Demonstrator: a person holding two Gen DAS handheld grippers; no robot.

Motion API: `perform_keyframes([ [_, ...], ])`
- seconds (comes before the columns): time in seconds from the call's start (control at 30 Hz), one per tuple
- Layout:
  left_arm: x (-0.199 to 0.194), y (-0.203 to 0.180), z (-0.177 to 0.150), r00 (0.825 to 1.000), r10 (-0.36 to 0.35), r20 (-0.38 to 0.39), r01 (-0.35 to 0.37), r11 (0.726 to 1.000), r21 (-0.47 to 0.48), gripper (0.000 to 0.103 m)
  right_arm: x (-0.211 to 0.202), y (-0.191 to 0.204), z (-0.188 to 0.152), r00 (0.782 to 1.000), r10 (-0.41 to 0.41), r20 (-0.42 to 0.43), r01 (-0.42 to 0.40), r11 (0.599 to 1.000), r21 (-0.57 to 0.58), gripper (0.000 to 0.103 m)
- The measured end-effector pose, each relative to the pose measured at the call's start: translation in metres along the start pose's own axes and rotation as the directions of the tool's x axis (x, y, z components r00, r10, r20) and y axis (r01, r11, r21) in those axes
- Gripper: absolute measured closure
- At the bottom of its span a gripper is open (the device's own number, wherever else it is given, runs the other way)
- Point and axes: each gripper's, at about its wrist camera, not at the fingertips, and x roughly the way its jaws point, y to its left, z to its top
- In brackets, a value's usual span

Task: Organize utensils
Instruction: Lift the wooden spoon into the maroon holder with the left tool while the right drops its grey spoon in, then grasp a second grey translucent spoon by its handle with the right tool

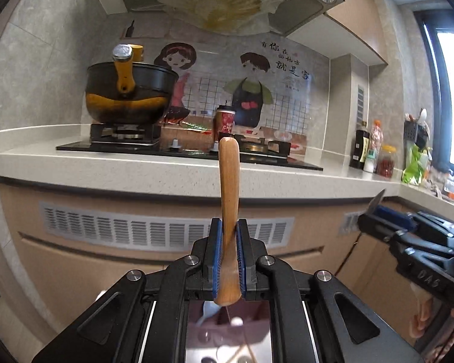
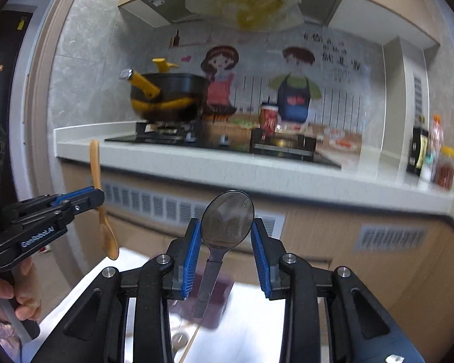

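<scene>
My left gripper (image 1: 228, 227) is shut on a wooden spoon (image 1: 228, 187), handle pointing up and forward toward the counter. It also shows in the right wrist view (image 2: 103, 211), held by the left gripper (image 2: 90, 196), bowl hanging down. My right gripper (image 2: 227, 227) is shut on a metal spoon (image 2: 227, 222), its bowl held between the blue pads, handle pointing back toward the camera. The right gripper also shows in the left wrist view (image 1: 375, 208), with the metal spoon edge-on (image 1: 376, 199).
A pale counter (image 1: 106, 166) with a gas hob (image 1: 172, 148) lies ahead. A black and yellow pot (image 1: 130, 93) sits on the left burner, a red cup (image 1: 225, 121) behind. Bottles and jars (image 1: 375, 148) and a utensil holder (image 1: 414, 130) stand at right.
</scene>
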Motion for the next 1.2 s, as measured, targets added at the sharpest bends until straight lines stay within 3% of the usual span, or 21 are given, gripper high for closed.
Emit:
perform_keyframes([
  [0.1, 0.029, 0.009, -0.005, 1.0, -0.006, -0.021, 0.006, 1.0, -0.008, 0.093, 0.033, 0.001, 0.001, 1.0, 0.004, -0.024, -0.004, 1.0, -0.003, 0.072],
  [0.2, 0.06, 0.02, -0.027, 0.998, -0.025, -0.061, 0.022, 0.999, -0.046, 0.093, 0.07, 0.005, -0.011, 0.998, 0.008, -0.066, -0.008, 1.0, 0.003, 0.072],
  [0.33, 0.092, 0.031, -0.06, 0.993, 0.002, -0.116, -0.01, 0.998, -0.068, 0.093, 0.112, 0.01, -0.037, 0.991, -0.003, -0.137, 0.004, 1.0, 0.01, 0.072],
  [0.5, 0.124, 0.04, -0.1, 0.975, 0.011, -0.223, -0.027, 0.997, -0.071, 0.093, 0.147, 0.016, -0.069, 0.972, 0.02, -0.236, -0.017, 1.0, 0.015, 0.072],
  [0.67, 0.144, 0.049, -0.123, 0.942, -0.017, -0.336, -0.02, 0.994, -0.106, 0.091, 0.169, 0.023, -0.095, 0.94, 0.063, -0.335, -0.059, 0.998, 0.025, 0.071],
  [0.77, 0.135, 0.052, -0.124, 0.942, -0.011, -0.336, -0.028, 0.993, -0.113, 0.09, 0.176, 0.026, -0.107, 0.917, 0.097, -0.387, -0.087, 0.995, 0.044, 0.066],
  [0.83, 0.119, 0.053, -0.12, 0.946, -0.001, -0.326, -0.038, 0.993, -0.115, 0.087, 0.172, 0.029, -0.11, 0.918, 0.099, -0.384, -0.089, 0.995, 0.043, 0.062],
  [0.93, 0.093, 0.054, -0.12, 0.94, 0.044, -0.337, -0.082, 0.992, -0.099, 0.068, 0.153, 0.027, -0.107, 0.93, 0.091, -0.356, -0.081, 0.996, 0.045, 0.05],
  [0.97, 0.084, 0.054, -0.122, 0.935, 0.062, -0.35, -0.099, 0.991, -0.088, 0.063, 0.143, 0.026, -0.105, 0.935, 0.089, -0.343, -0.077, 0.996, 0.047, 0.042],
  [1.07, 0.058, 0.054, -0.135, 0.916, 0.102, -0.387, -0.134, 0.989, -0.056, 0.061, 0.116, 0.024, -0.107, 0.946, 0.071, -0.316, -0.056, 0.997, 0.056, 0.029],
  [1.2, 0.029, 0.056, -0.165, 0.876, 0.15, -0.459, -0.177, 0.984, -0.017, 0.051, 0.095, 0.031, -0.12, 0.936, 0.07, -0.345, -0.059, 0.997, 0.043, 0.024],
])
